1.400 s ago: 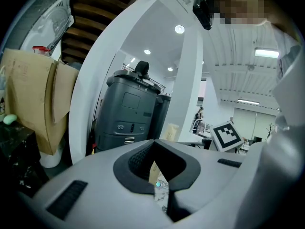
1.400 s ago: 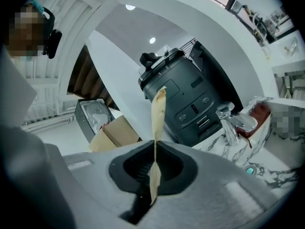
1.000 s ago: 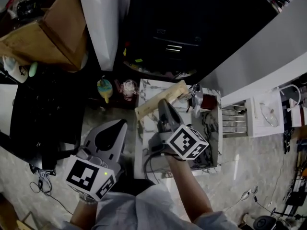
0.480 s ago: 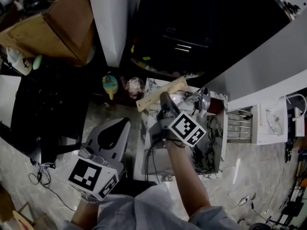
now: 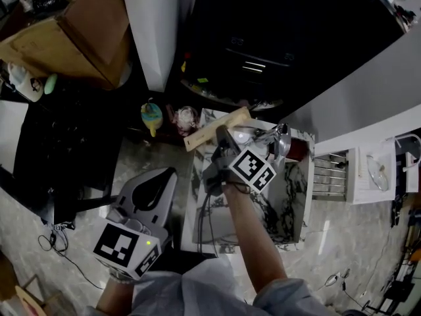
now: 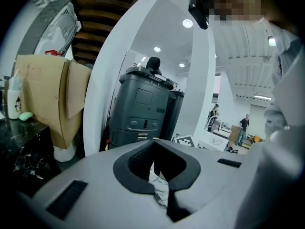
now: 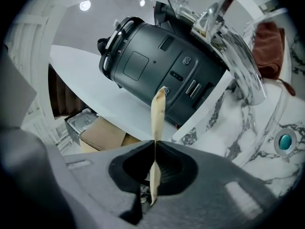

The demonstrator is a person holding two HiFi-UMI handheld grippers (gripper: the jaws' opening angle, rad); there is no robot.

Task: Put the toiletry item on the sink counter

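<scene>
My right gripper (image 5: 222, 137) is shut on a long flat tan toiletry item (image 5: 214, 130). The item lies slanted over the far left corner of the marble sink counter (image 5: 293, 206), just left of the chrome faucet (image 5: 273, 137). In the right gripper view the tan item (image 7: 157, 123) stands edge-on, pinched between the black pads (image 7: 138, 168), with the faucet (image 7: 233, 46) and the basin's teal drain (image 7: 285, 141) to the right. My left gripper (image 5: 168, 174) hangs at the lower left beside the counter, jaws together and nothing held; in its own view the left gripper (image 6: 155, 144) faces a dark grey bin (image 6: 143, 109).
A dark red cloth (image 5: 300, 151) lies behind the faucet. A cable (image 5: 206, 224) trails over the counter's left side. The dark bin (image 5: 250, 58), a white pillar (image 5: 154, 25) and a cardboard box (image 5: 72, 38) stand beyond. Two small colourful items (image 5: 152, 116) sit on the floor; a white rack (image 5: 365, 173) stands right.
My right gripper has sunk with the tan item and moved toward the faucet, rolling slightly. The left gripper has stayed almost where it was.
</scene>
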